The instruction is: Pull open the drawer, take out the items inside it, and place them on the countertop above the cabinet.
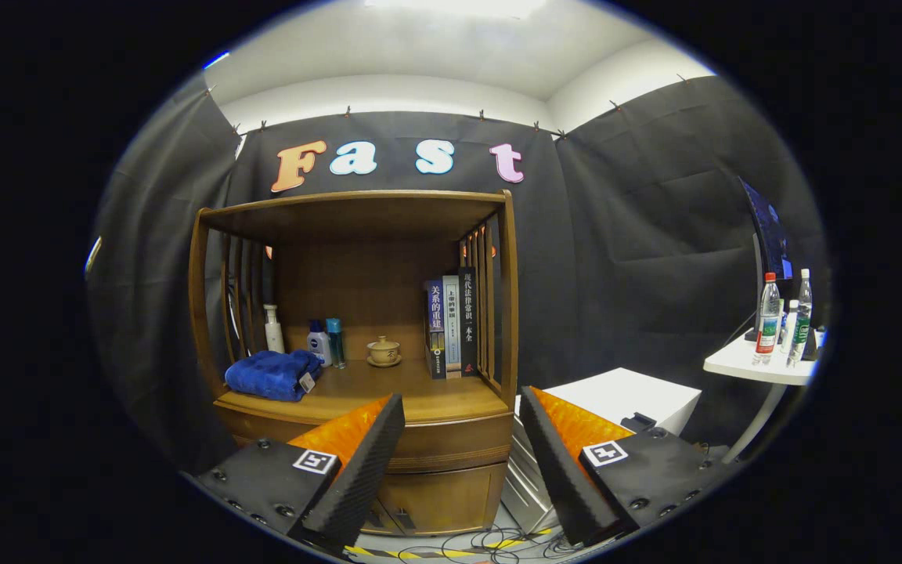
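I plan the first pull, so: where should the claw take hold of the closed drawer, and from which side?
The drawer sits shut under the countertop, its wide front facing the open claw. No handle is clear to see. Probably come straight from the front and hook the front's lower edge, where a dark gap separates it from the cabinet doors.

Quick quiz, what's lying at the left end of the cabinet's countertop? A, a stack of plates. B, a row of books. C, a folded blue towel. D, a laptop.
C: a folded blue towel lies at the left end of the countertop, beside the small bottles, while the books stand at the right end. The gripper is open, short of the closed drawer.
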Available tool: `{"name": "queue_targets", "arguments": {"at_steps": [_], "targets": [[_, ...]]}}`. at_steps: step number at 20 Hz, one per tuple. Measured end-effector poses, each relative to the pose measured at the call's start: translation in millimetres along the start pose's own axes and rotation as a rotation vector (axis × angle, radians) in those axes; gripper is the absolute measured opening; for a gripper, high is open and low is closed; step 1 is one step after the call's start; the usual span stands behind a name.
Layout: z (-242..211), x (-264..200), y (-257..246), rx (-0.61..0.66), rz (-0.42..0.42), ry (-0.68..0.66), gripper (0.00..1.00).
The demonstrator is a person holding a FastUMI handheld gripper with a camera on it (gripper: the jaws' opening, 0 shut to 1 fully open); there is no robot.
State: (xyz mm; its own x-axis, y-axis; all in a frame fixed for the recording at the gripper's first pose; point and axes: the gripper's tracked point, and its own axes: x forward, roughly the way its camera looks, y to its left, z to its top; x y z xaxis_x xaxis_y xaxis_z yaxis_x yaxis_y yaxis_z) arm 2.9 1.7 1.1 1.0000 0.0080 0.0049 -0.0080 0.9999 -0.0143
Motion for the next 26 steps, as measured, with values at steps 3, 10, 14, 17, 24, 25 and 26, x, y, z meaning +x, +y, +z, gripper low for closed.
{"name": "queue_targets", "arguments": {"at_steps": [3, 10, 14, 17, 24, 25, 26], "targets": [[-2.5, 5.1, 3.9, 0.001, 0.007, -0.002, 0.98], [-25.4, 32.4, 24.1, 0.027, 0.032, -0.018, 0.98], [-49.6, 60.0, 42.4, 0.036, 0.044, -0.039, 0.98], [-79.5, 71.7, 66.1, 0.06, 0.092, -0.026, 0.98], [-149.4, 118.3, 114.4, 0.021, 0.161, 0.048, 0.98], [-157.9, 125.4, 119.5, 0.029, 0.164, 0.06, 0.98], [-167.9, 129.1, 125.5, 0.04, 0.169, 0.077, 0.98]]}}
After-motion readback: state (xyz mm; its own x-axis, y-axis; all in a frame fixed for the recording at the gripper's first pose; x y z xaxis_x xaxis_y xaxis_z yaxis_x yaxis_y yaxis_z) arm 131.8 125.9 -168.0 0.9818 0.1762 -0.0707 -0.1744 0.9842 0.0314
